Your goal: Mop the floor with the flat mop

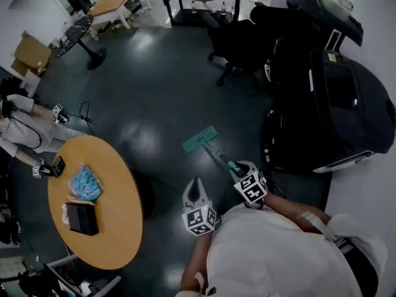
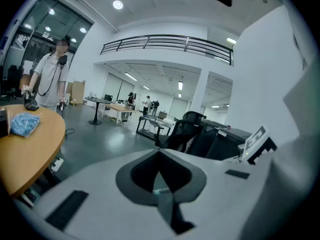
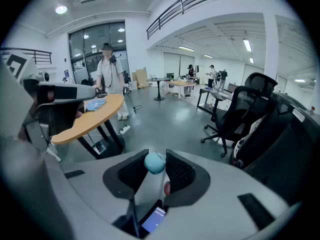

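The flat mop has a teal head (image 1: 199,139) lying flat on the dark floor ahead of me. Its thin handle (image 1: 218,156) slants back to my right gripper (image 1: 237,167), which is shut on the teal grip. In the right gripper view the rounded teal handle end (image 3: 155,163) sits pinched between the two ribbed pads (image 3: 179,173). My left gripper (image 1: 196,182) hovers left of the handle, apart from it. In the left gripper view its jaws (image 2: 159,152) meet at the tips with nothing held.
A round wooden table (image 1: 117,228) stands at my left with a blue bag (image 1: 85,182) and a black box (image 1: 82,218) on it. A person (image 1: 18,132) stands beyond it. A black office chair (image 1: 238,45) and bulky black equipment (image 1: 346,104) crowd the right.
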The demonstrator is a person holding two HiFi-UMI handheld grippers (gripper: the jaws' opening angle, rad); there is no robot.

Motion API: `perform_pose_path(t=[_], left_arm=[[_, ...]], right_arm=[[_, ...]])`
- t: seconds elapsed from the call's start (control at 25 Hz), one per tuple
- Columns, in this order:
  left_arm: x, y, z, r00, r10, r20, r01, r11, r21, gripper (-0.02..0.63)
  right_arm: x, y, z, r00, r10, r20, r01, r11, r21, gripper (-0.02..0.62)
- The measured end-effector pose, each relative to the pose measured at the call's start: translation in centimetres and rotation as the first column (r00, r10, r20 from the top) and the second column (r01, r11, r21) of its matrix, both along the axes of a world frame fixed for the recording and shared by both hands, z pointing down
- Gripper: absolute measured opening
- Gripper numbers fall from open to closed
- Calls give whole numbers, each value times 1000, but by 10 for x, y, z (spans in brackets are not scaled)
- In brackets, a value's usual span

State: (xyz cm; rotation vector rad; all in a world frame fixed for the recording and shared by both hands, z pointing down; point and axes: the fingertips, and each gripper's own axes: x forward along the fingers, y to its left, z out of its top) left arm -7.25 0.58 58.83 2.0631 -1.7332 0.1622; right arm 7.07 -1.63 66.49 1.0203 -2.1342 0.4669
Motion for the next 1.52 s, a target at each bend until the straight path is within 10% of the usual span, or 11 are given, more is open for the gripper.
perform_pose_path(t=[1.0,1.52], left_arm=[[-7,3,-2,1000,10,25,-10,1000,5,5],[-35,14,-4,995,-95,38,96,995,-22,5]], right_arm=[[-2,7,28,1000,26,-8,-26,999,-41,112],[-86,-161,100,995,-34,-94,39,998,58,110]])
